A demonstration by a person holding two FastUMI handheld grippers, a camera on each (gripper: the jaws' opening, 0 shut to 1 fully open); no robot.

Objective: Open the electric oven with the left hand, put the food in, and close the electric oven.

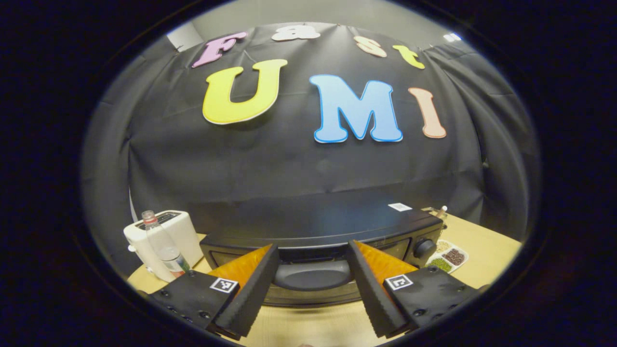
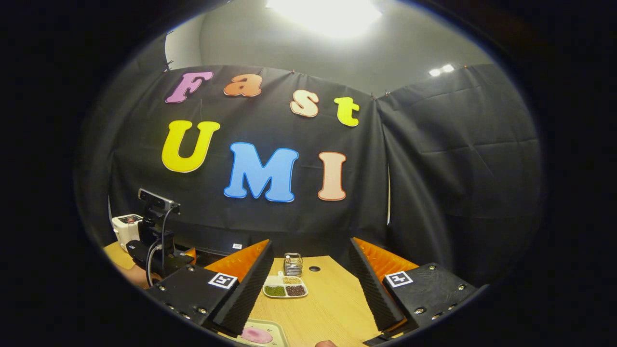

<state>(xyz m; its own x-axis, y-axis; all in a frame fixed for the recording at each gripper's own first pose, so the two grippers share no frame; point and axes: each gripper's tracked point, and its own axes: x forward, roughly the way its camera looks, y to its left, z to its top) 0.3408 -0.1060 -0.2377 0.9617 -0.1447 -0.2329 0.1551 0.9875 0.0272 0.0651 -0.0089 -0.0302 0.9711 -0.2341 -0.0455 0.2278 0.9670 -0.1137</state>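
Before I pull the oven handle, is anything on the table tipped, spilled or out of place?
Nothing stands out. The black electric oven sits square with its door shut, the clear plastic bottle stands upright, and the white divided dish holds its grains unspilled.

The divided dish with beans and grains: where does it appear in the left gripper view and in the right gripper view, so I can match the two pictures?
Left gripper view: the divided dish lies low on the right, on the wooden table just right of the electric oven.
Right gripper view: the divided dish lies low in the middle, between the open jaws, before a small wire rack.
Shared landmark: the white toaster, at the left in both.
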